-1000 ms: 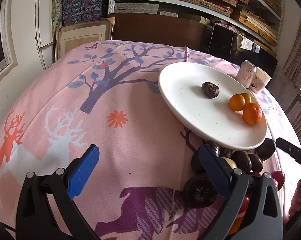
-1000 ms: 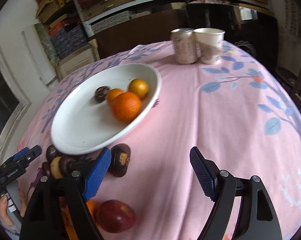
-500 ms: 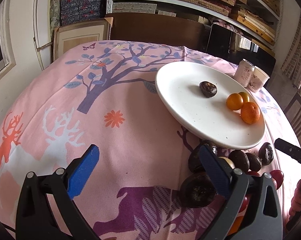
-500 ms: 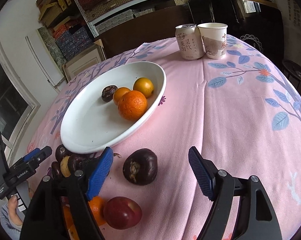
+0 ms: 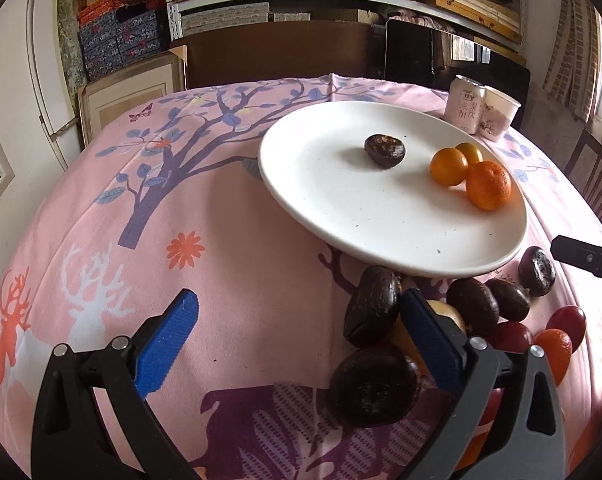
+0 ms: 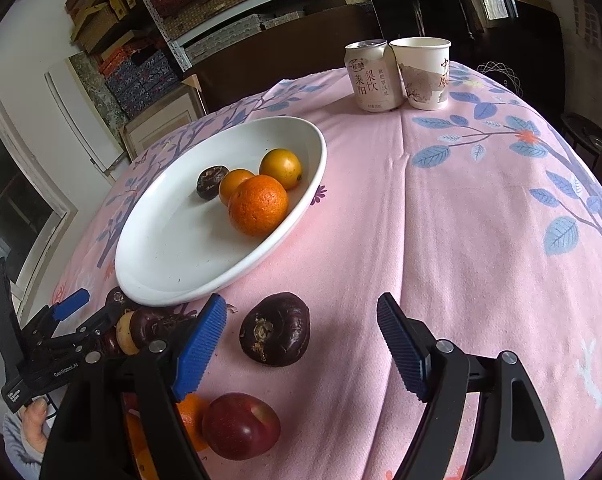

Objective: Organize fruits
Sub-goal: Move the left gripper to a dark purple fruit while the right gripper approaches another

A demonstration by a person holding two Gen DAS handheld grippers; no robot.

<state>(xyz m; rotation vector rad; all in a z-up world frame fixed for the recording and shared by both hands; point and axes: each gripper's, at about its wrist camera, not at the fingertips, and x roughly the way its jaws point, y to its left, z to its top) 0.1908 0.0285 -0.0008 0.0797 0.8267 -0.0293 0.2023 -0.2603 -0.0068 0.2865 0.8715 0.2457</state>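
Right wrist view, dark purple fruit on pink-clothed surface between spread blue pads of right tool, untouched, white plate of oranges behind, apple nearer, left tool released beside fruit pile.

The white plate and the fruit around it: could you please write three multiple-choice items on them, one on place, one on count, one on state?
1. Where is the can?
A. on the plate
B. beside the paper cup
C. among the loose fruit

2. How many fruits lie on the white plate?
A. two
B. four
C. six

3. The right gripper is:
A. open, empty
B. shut on an apple
C. shut on the plate rim

Key: 1 B, they stand side by side; 2 B, three orange, one dark; 3 A, its pads touch nothing.
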